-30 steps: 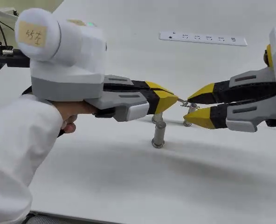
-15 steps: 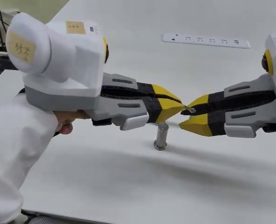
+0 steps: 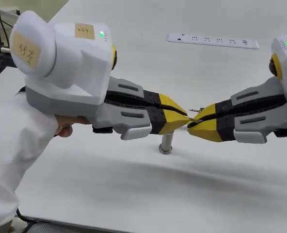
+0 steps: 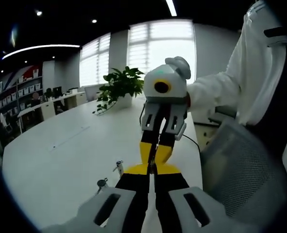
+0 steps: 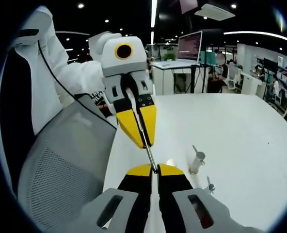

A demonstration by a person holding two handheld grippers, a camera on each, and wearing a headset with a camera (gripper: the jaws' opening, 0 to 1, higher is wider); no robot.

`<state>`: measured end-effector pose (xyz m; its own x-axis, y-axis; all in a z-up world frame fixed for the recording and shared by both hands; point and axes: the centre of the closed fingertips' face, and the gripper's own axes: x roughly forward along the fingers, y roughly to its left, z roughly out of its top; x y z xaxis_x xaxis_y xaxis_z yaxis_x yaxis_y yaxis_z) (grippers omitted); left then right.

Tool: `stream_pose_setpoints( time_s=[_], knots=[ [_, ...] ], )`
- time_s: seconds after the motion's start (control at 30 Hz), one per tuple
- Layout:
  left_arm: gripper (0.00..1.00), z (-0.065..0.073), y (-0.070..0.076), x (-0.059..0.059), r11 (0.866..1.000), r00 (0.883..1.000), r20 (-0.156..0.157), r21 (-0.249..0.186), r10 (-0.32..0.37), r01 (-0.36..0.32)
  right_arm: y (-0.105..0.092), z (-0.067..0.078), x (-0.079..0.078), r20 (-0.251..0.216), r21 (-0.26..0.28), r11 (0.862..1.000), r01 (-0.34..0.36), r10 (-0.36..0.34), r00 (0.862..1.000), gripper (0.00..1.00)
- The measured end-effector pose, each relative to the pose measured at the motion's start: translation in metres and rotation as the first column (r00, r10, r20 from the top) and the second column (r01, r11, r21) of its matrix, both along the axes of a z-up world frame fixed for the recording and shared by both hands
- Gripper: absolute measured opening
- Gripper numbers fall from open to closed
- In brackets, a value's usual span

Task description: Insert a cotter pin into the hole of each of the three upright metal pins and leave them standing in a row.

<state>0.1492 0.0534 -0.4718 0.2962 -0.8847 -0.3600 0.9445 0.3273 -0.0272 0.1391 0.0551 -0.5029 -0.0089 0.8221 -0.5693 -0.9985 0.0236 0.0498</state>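
Note:
My left gripper (image 3: pixel 186 118) and right gripper (image 3: pixel 191 123) meet tip to tip above the white table (image 3: pixel 134 184). A thin cotter pin (image 5: pixel 151 158) runs between them: it comes out of the left gripper's shut jaws (image 5: pixel 147 144) and ends in the right gripper's shut tips (image 5: pixel 155 171). One upright metal pin (image 3: pixel 166 142) stands just below the tips. Two more upright pins (image 4: pixel 118 167) (image 4: pixel 102 184) stand on the table beside the grippers. One of them (image 5: pixel 198 161) has a thin piece sticking out at its top; the other (image 5: pixel 210 186) is lower.
A white power strip (image 3: pixel 212 40) lies at the far side of the table. A person's white sleeve (image 3: pixel 12 155) holds the left gripper. A mesh chair (image 5: pixel 61 179) stands off the table's near edge.
The right gripper's jaws, open a second ago, have shut on the cotter pin's end. Both grippers have drawn closer and now cover the two rear pins in the head view.

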Motion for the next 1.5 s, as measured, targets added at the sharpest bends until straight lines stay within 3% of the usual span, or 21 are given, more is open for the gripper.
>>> stream_pose_setpoints(
  time_s=[0.2,0.33,0.4,0.43,0.57,0.7,0.93,1.1,1.5],
  knots=[
    [0.0,-0.006,-0.003,-0.005,1.0,1.0,-0.021,0.021,-0.013,0.013,-0.004,-0.007,-0.003,-0.012,-0.04,0.999,-0.023,0.022,1.0,0.0],
    [0.01,-0.011,-0.004,-0.006,0.999,1.0,-0.01,0.047,-0.009,0.009,-0.006,-0.009,-0.002,-0.033,-0.052,0.999,-0.008,0.006,0.999,0.0],
    [0.01,-0.014,-0.002,-0.005,0.999,1.0,-0.025,0.054,0.005,-0.004,-0.006,-0.009,-0.003,-0.043,-0.051,0.999,-0.004,0.002,0.999,0.0],
    [0.01,-0.015,-0.001,-0.004,0.999,0.999,-0.045,0.048,0.017,-0.014,-0.006,-0.01,-0.003,-0.038,-0.052,0.999,-0.001,-0.001,0.999,0.0],
    [0.1,-0.02,0.005,0.002,0.998,0.998,-0.042,0.051,0.049,-0.047,-0.011,-0.015,0.003,-0.011,-0.073,0.997,0.024,-0.025,1.0,0.0],
    [0.18,-0.029,0.011,0.009,0.994,0.996,-0.044,0.078,0.083,-0.08,-0.016,-0.02,0.011,0.005,-0.092,0.994,0.055,-0.054,0.999,0.0],
    [0.23,-0.046,0.019,0.022,0.984,0.992,-0.038,0.136,0.121,-0.114,-0.029,-0.039,0.021,0.042,-0.183,0.978,0.097,-0.091,0.995,0.0],
    [0.23,-0.052,0.018,0.025,0.983,0.991,-0.054,0.144,0.122,-0.114,-0.03,-0.047,0.021,0.047,-0.216,0.972,0.092,-0.084,0.995,0.0],
    [0.21,-0.076,0.019,0.031,0.971,0.993,-0.068,0.225,0.101,-0.084,-0.033,-0.067,0.028,0.063,-0.297,0.951,0.086,-0.071,0.996,0.0]
  ],
)
